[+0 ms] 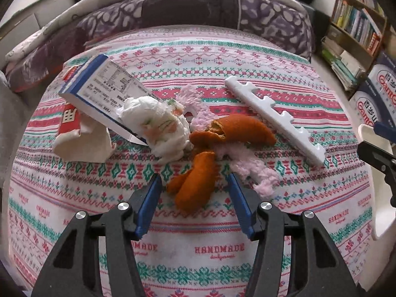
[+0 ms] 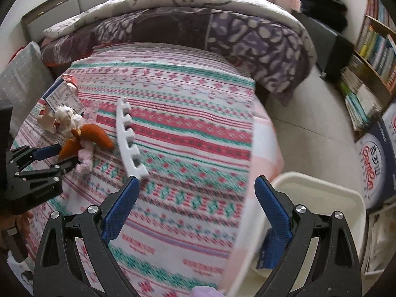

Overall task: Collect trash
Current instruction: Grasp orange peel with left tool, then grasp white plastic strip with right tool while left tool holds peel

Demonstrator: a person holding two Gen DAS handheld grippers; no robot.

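The orange peel (image 1: 205, 158) lies in curled, dried pieces on the patterned bedsheet (image 1: 247, 57), touching a crumpled white tissue (image 1: 160, 126) and a fuzzy pink strip (image 1: 250, 168), with a blue-edged box (image 1: 104, 86) behind and a white notched foam strip (image 1: 274, 116) to the right. The left gripper (image 1: 194, 190) stands wide open, one finger on each side of the nearest peel piece. The right gripper (image 2: 198, 198) is also open and holds nothing, above the sheet's edge beside a cream bin (image 2: 346, 198).

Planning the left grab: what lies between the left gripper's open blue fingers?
In the left wrist view, the lower lobe of the orange peel lies between the left gripper fingers, on the patterned bedsheet.
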